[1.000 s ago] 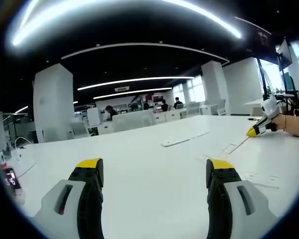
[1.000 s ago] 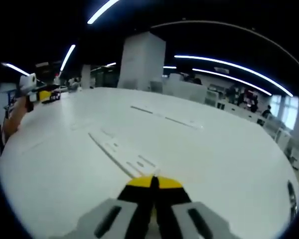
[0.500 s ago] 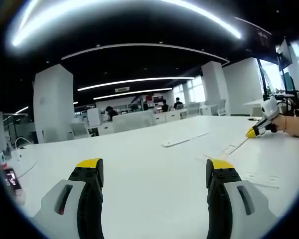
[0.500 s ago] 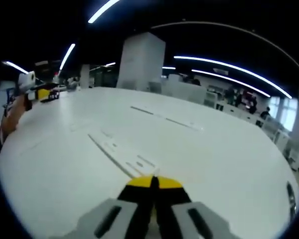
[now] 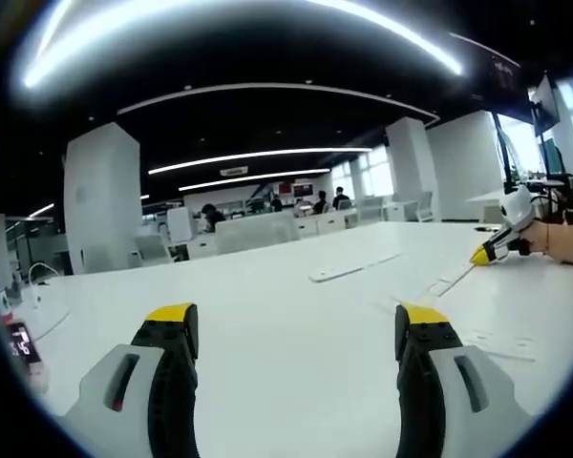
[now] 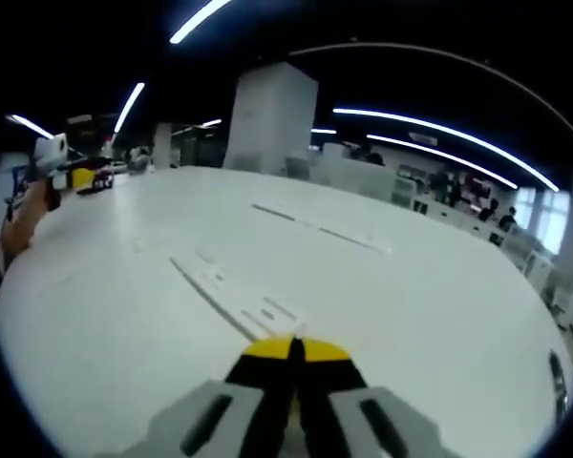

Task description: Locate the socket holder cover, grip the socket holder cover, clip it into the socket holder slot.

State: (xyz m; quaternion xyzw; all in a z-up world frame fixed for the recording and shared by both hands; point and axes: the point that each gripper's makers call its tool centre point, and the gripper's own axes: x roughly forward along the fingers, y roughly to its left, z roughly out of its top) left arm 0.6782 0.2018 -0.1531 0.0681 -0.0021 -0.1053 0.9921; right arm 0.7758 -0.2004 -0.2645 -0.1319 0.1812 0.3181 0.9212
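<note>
Right claw [image 6: 294, 345]: tips pressed together, seemingly pinching the near end of the long white cover strip [image 6: 224, 291]. Strip runs straight ahead, slanting left across the table [image 6: 439, 286]. Left claw [image 5: 296, 329]: spread apart, holding nothing, far from the strip; right is nearer.

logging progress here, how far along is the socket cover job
Early, by the look of it. Done: the right gripper has reached the near end of a long white strip lying flat on the white table, its jaws together there. In hand: whether they pinch the strip cannot be told. Left: lifting it and clipping it in; another strip lies further off, and the left gripper stands open, holding nothing.
</note>
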